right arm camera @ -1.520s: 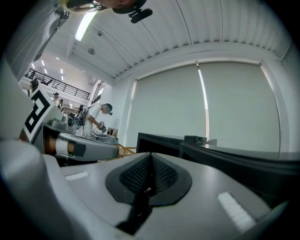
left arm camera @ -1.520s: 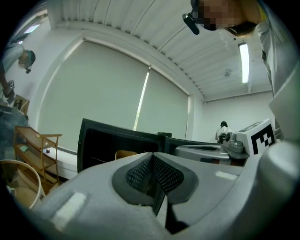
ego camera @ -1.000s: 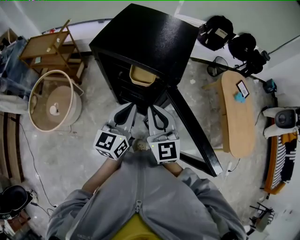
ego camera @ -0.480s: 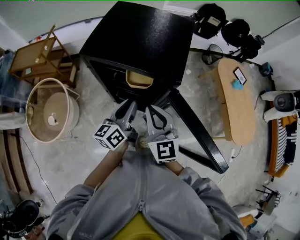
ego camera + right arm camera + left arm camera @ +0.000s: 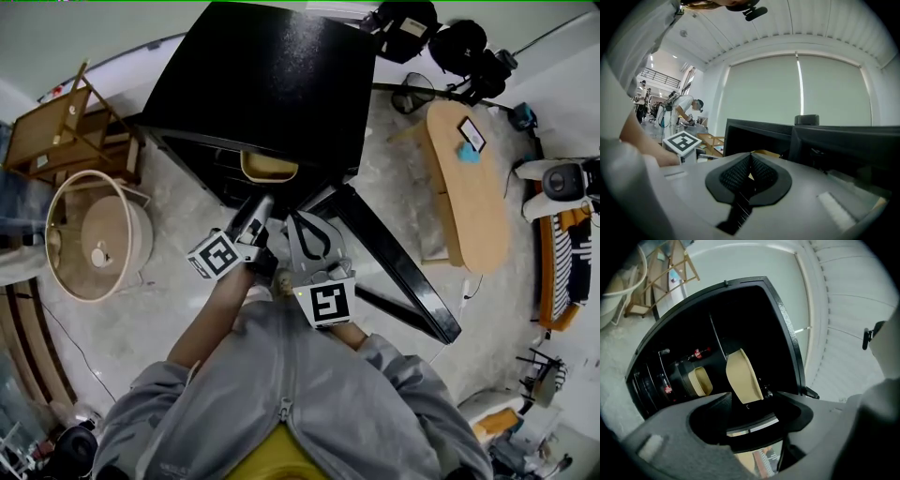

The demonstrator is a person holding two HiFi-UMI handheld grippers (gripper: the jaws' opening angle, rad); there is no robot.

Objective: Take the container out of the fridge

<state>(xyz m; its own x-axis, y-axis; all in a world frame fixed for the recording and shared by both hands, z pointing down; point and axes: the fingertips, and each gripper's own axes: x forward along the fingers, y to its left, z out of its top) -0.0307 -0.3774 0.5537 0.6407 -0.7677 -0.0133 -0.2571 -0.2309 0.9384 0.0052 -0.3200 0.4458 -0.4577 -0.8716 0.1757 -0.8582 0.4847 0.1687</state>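
Observation:
The black fridge (image 5: 272, 75) stands with its door (image 5: 394, 272) swung out to the right. A tan container (image 5: 267, 167) sits on a shelf just inside the opening; in the left gripper view this tan container (image 5: 743, 376) appears tilted, with a second tan tub (image 5: 699, 380) deeper to its left. My left gripper (image 5: 261, 204) points at the opening, short of the container. Its jaws are opening and nothing is between them (image 5: 764, 408). My right gripper (image 5: 305, 220) hangs beside it, shut with nothing held (image 5: 750, 173).
Bottles with red labels (image 5: 696, 353) stand deep in the fridge. A round tan basket (image 5: 94, 234) and a wooden rack (image 5: 56, 131) are on the left. An oval wooden table (image 5: 473, 187) and black bags (image 5: 441, 37) lie on the right. People stand far off (image 5: 686, 110).
My left gripper has tilted and reached closer to the fridge opening, and its jaws have parted from shut. The right gripper has stayed shut in about the same place.

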